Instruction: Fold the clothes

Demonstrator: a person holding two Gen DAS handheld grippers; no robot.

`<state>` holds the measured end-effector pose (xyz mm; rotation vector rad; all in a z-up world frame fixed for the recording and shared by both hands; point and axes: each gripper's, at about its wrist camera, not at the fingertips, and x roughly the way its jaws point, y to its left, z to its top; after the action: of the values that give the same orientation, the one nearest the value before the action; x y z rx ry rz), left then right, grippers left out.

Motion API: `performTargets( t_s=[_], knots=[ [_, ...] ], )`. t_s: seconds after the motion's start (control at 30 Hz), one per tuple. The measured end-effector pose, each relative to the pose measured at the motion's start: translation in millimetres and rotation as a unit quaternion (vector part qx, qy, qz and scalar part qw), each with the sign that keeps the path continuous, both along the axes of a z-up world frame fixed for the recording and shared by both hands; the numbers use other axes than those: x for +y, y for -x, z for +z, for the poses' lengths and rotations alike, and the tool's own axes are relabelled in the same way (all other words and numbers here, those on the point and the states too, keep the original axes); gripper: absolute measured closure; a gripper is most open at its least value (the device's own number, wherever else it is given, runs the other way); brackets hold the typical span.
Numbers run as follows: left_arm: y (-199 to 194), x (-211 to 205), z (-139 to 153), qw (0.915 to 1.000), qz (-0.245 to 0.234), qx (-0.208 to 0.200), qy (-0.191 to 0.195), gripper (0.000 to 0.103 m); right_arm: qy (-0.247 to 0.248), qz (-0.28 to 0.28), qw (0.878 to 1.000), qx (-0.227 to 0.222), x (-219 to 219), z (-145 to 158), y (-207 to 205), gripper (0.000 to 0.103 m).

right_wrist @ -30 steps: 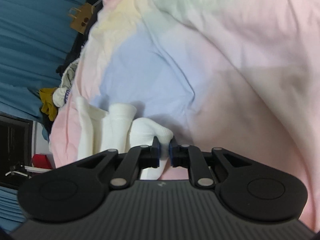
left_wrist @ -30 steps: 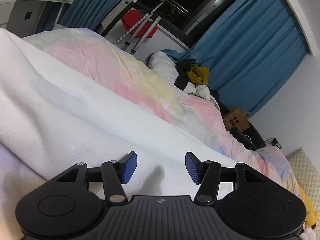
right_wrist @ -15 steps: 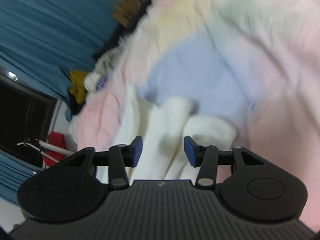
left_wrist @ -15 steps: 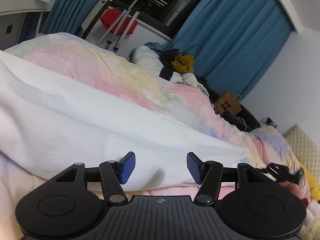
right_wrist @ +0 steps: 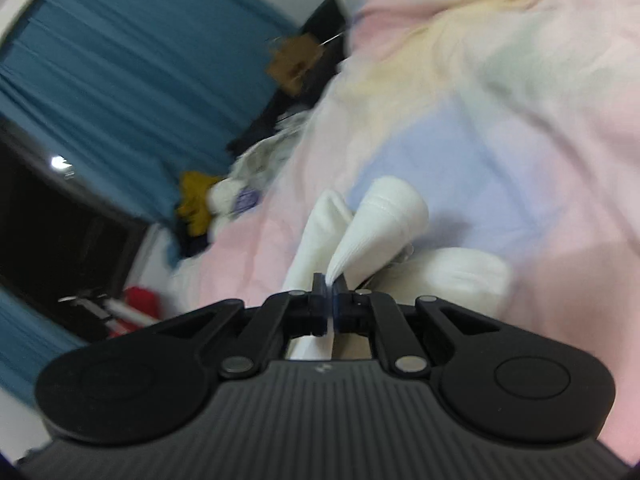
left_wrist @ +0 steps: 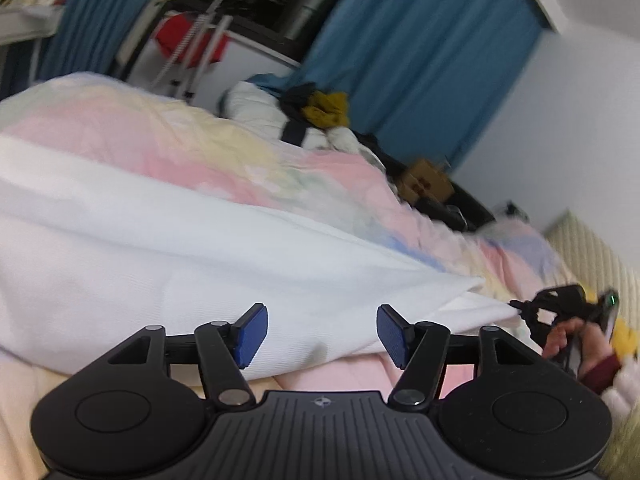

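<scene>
White garment (left_wrist: 168,248) lay lengthwise across the pastel duvet (left_wrist: 224,160), its corner pinched in my right gripper (right_wrist: 330,300); my left gripper (left_wrist: 318,334) hung spread apart.

White garment (left_wrist: 200,248), plain, fine ribbed weave; same white on the bunched folds (right_wrist: 376,224) in the right wrist view. Duvet (left_wrist: 192,148) under it: pastel patches of pink, pale yellow, mint green and light blue, blending softly, no hard edges. Left hand-held gripper (left_wrist: 318,334): black body, blue finger pads (left_wrist: 250,334). Right hand-held gripper (right_wrist: 330,296): black, pads dark blue. Curtains (left_wrist: 420,60) solid mid-blue. Clothes pile (left_wrist: 316,116) at the far end of the bed: mustard yellow, black and off-white pieces. Red object (left_wrist: 188,40) by the window. Cardboard box (left_wrist: 426,182) brown. Sleeve (left_wrist: 600,372) dark maroon. Wall (left_wrist: 560,120) pale bluish white.
</scene>
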<state>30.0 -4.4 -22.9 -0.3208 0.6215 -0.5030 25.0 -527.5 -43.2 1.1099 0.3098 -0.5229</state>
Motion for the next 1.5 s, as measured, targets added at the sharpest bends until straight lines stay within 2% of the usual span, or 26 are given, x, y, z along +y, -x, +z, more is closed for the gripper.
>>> performTargets(
  t_s=[0.1, 0.13, 0.2, 0.3, 0.37, 0.43, 0.57, 0.63, 0.67, 0.73, 0.77, 0.8, 0.87, 1.0, 1.03, 1.1, 1.17, 1.27, 1.37, 1.43, 1.5],
  knots=[
    [4, -8, -1, 0.9994, -0.027, -0.010, -0.017, 0.040, -0.058, -0.041, 0.995, 0.067, -3, -27, 6, 0.098],
    [5, -14, 0, 0.9988, -0.035, -0.015, -0.030, 0.040, -0.086, -0.047, 0.993, 0.068, -7, -35, 9, 0.098],
    [3, -29, 6, 0.9968, -0.049, -0.028, -0.057, 0.039, -0.108, -0.054, 0.991, 0.055, -10, -39, 12, 0.097],
    [-6, -55, 19, 0.9922, -0.078, -0.044, -0.087, 0.037, -0.082, -0.049, 0.995, 0.036, -5, -29, 8, 0.097],
    [-19, -84, 26, 0.9847, -0.118, -0.058, -0.114, 0.035, -0.076, -0.051, 0.995, 0.035, -3, -28, 8, 0.097],
    [-34, -120, 28, 0.9731, -0.157, -0.066, -0.155, 0.035, -0.075, -0.053, 0.995, 0.037, -3, -31, 9, 0.097],
    [-64, -187, 17, 0.9492, -0.226, -0.058, -0.211, 0.035, -0.059, -0.052, 0.996, 0.035, -3, -35, 7, 0.097],
    [-77, -212, 6, 0.9407, -0.241, -0.048, -0.234, 0.037, -0.042, -0.053, 0.997, 0.034, -1, -32, 1, 0.097],
    [-84, -225, 0, 0.9353, -0.246, -0.042, -0.251, 0.041, -0.033, -0.053, 0.997, 0.035, 1, -32, -2, 0.097],
    [-97, -240, -13, 0.9274, -0.246, -0.031, -0.280, 0.061, -0.019, -0.053, 0.998, 0.034, 2, -30, -4, 0.097],
    [-102, -245, -19, 0.9240, -0.242, -0.027, -0.295, 0.082, -0.019, -0.054, 0.998, 0.032, 2, -30, -4, 0.097],
    [-106, -247, -21, 0.9230, -0.240, -0.025, -0.300, 0.095, -0.019, -0.055, 0.998, 0.030, 2, -30, -4, 0.097],
    [-116, -246, -16, 0.9279, -0.228, -0.026, -0.294, 0.098, -0.023, -0.058, 0.998, 0.030, 1, -31, -3, 0.097],
    [-152, -236, 20, 0.9455, -0.173, -0.033, -0.274, 0.098, -0.037, -0.070, 0.996, 0.033, -1, -35, 1, 0.097],
    [-163, -236, 26, 0.9463, -0.165, -0.032, -0.276, 0.098, -0.038, -0.073, 0.996, 0.035, -1, -36, 1, 0.097],
    [-192, -240, 30, 0.9448, -0.149, -0.026, -0.291, 0.098, -0.033, -0.075, 0.996, 0.040, 0, -38, -1, 0.097],
    [-219, -248, 22, 0.9381, -0.140, -0.010, -0.317, 0.098, -0.030, -0.073, 0.996, 0.043, 2, -39, -5, 0.097],
    [-252, -265, -8, 0.9235, -0.145, 0.036, -0.354, 0.098, -0.021, -0.066, 0.996, 0.050, 5, -40, -8, 0.097],
    [-257, -271, -28, 0.9191, -0.151, 0.050, -0.361, 0.096, -0.020, -0.064, 0.996, 0.058, 3, -45, -11, 0.097],
    [-252, -259, -24, 0.9298, -0.147, 0.052, -0.333, 0.094, -0.025, -0.066, 0.996, 0.061, 0, -50, -13, 0.097],
    [-244, -242, -14, 0.9409, -0.148, 0.053, -0.300, 0.078, -0.021, -0.067, 0.996, 0.063, 0, -50, -15, 0.097]
  ],
)
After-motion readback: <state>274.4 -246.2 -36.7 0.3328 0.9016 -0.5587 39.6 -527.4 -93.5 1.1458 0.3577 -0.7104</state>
